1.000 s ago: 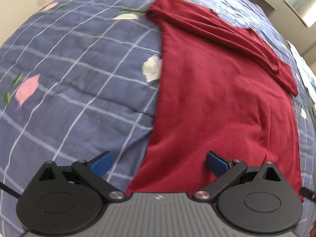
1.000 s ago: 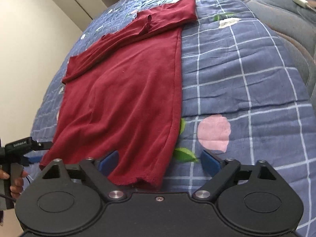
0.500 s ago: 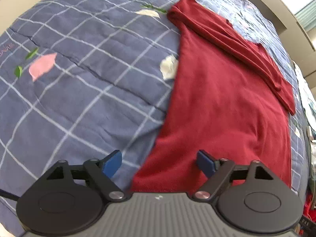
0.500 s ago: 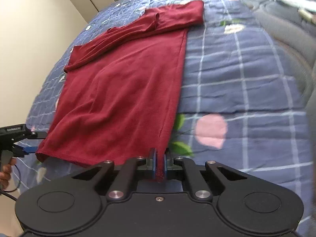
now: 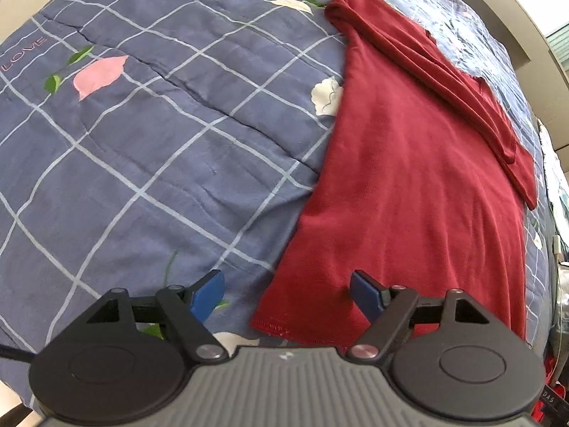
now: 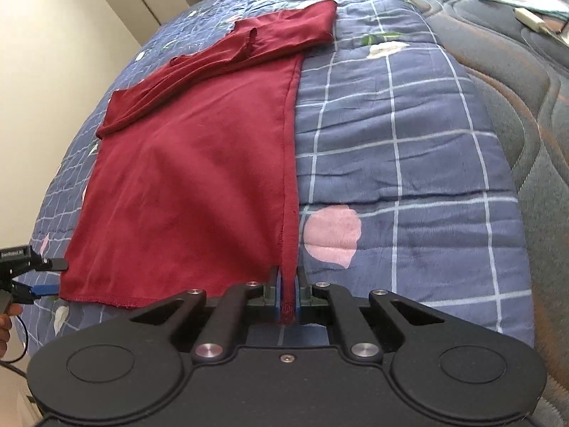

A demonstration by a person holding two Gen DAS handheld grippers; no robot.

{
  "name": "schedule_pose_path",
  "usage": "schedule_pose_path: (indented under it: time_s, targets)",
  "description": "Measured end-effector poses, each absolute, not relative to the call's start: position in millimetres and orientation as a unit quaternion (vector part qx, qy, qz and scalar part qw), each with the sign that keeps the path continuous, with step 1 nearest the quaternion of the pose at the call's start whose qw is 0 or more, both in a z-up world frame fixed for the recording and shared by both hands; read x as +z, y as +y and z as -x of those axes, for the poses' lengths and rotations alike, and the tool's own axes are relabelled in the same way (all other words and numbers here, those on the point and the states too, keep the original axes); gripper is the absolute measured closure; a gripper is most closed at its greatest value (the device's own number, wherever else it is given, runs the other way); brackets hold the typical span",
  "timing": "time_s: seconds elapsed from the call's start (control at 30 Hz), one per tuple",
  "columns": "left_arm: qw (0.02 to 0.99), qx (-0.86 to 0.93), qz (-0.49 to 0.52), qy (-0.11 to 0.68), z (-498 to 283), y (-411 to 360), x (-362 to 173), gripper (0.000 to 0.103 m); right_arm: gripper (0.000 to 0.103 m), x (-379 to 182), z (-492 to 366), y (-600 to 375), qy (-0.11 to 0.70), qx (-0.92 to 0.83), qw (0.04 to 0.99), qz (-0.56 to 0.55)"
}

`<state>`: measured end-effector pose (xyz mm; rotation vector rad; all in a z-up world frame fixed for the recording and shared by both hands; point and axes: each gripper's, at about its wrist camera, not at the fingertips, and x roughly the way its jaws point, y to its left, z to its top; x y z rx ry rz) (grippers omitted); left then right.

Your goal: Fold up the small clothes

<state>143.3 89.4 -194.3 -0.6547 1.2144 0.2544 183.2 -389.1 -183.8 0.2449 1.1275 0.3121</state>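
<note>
A dark red shirt (image 5: 409, 185) lies flat on the blue checked bedspread (image 5: 142, 149), sleeves folded across its far end. My left gripper (image 5: 288, 293) is open, its blue pads straddling the shirt's near left hem corner (image 5: 270, 323). In the right wrist view the shirt (image 6: 199, 185) spreads to the left, and my right gripper (image 6: 287, 297) is shut on the shirt's near right hem corner, pinching a ridge of cloth between its pads. The left gripper (image 6: 39, 277) also shows at that view's left edge, beside the other hem corner.
The bedspread (image 6: 409, 149) has white grid lines and pink and white flower prints. A dark quilted mattress edge (image 6: 526, 114) runs along the right. Folded pale cloth and a small white object (image 6: 530, 17) lie at the far right. A cream wall (image 6: 53, 53) stands at left.
My right gripper closed on the shirt's right hem corner and now holds it taut. My left gripper drew back a little, so the left hem corner shows between its open pads.
</note>
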Motion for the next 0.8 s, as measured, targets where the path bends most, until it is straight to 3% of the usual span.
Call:
schedule_pose_path:
  time_s: [0.07, 0.13, 0.23, 0.27, 0.6, 0.8]
  targets:
    - [0.762, 0.118, 0.296, 0.563, -144, 88, -195, 0.033, 0.096, -183, -182, -388, 0.529, 0.148, 0.828, -0.112]
    - [0.758, 0.108, 0.302, 0.568, -147, 87, -195, 0.065, 0.096, -181, -182, -387, 0.528, 0.151, 0.828, -0.109]
    - [0.762, 0.097, 0.299, 0.567, -149, 82, -189, 0.093, 0.097, -175, -182, -384, 0.526, 0.158, 0.831, -0.090]
    - [0.766, 0.096, 0.289, 0.566, -150, 78, -186, 0.097, 0.097, -173, -182, -383, 0.525, 0.161, 0.831, -0.083]
    - [0.789, 0.085, 0.231, 0.563, -141, 65, -140, 0.101, 0.098, -152, -178, -376, 0.532, 0.195, 0.824, -0.020]
    - [0.789, 0.075, 0.192, 0.579, -146, 60, -152, 0.100, 0.097, -170, -183, -378, 0.547, 0.185, 0.815, -0.044]
